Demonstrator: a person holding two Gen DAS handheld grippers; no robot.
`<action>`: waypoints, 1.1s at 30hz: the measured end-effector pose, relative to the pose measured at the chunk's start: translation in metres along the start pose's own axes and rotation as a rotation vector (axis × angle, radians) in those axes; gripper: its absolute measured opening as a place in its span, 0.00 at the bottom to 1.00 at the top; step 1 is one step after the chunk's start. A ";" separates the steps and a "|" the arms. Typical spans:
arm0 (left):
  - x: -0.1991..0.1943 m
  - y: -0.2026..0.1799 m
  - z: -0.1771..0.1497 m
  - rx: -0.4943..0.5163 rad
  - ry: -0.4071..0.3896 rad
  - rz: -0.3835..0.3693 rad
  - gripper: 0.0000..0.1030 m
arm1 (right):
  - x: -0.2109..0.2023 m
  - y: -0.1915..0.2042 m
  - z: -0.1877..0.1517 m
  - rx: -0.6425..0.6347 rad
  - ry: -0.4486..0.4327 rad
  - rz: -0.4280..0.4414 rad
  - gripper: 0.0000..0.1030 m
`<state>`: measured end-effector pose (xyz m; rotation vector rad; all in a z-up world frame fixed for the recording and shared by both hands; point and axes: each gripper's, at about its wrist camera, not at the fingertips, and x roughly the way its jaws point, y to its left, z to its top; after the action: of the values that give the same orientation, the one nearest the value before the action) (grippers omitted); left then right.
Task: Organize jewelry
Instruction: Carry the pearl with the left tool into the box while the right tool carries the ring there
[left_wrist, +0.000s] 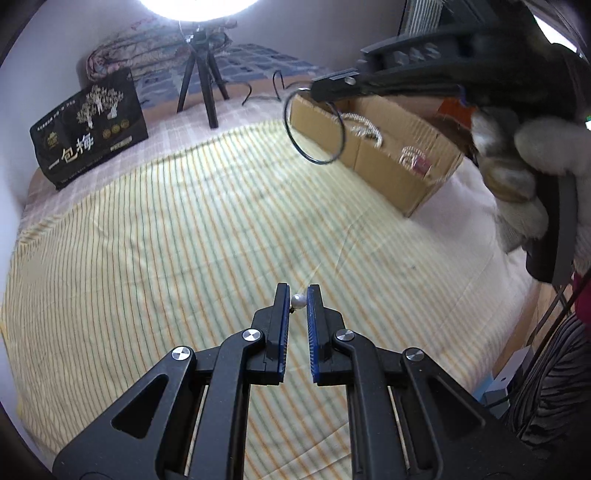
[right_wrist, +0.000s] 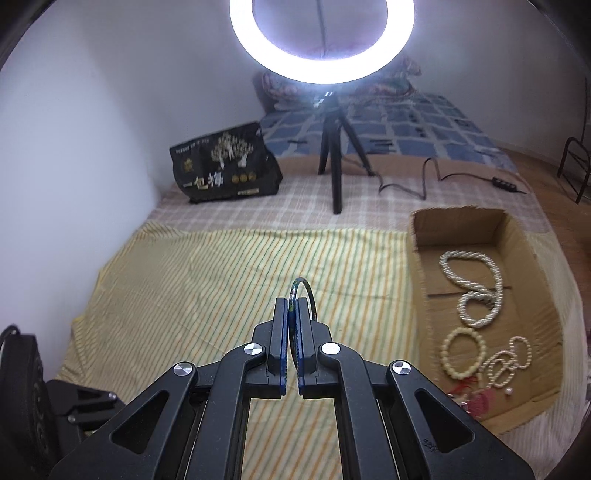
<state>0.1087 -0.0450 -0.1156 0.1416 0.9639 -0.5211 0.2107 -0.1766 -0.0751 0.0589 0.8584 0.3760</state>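
My left gripper (left_wrist: 297, 300) is shut on a small white pearl earring (left_wrist: 298, 301), held above the yellow striped cloth (left_wrist: 184, 240). My right gripper (right_wrist: 293, 306) is shut on a thin dark bangle (right_wrist: 308, 295); in the left wrist view the gripper (left_wrist: 325, 90) holds the bangle (left_wrist: 314, 129) in the air just left of the cardboard box (left_wrist: 384, 173). The box (right_wrist: 417, 266) holds a twisted pearl necklace (right_wrist: 476, 284), a bead bracelet (right_wrist: 463, 350), a smaller pearl string (right_wrist: 509, 362) and a loose pearl (right_wrist: 509, 391).
A ring light on a black tripod (right_wrist: 334, 162) stands behind the cloth, its cable (right_wrist: 428, 181) trailing right. A black printed bag (right_wrist: 221, 170) leans near the wall at the back left. A blue checked blanket (right_wrist: 406, 129) and pillows lie beyond.
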 end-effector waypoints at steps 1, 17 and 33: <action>-0.002 -0.002 0.004 -0.003 -0.010 -0.004 0.07 | -0.004 -0.002 0.001 0.004 -0.008 -0.001 0.02; -0.008 -0.038 0.073 -0.037 -0.133 -0.080 0.07 | -0.088 -0.097 -0.001 0.169 -0.159 -0.069 0.02; 0.029 -0.063 0.140 -0.066 -0.223 -0.069 0.07 | -0.094 -0.153 -0.013 0.245 -0.155 -0.134 0.02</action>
<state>0.1964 -0.1581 -0.0521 -0.0098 0.7691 -0.5557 0.1912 -0.3526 -0.0461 0.2531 0.7470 0.1366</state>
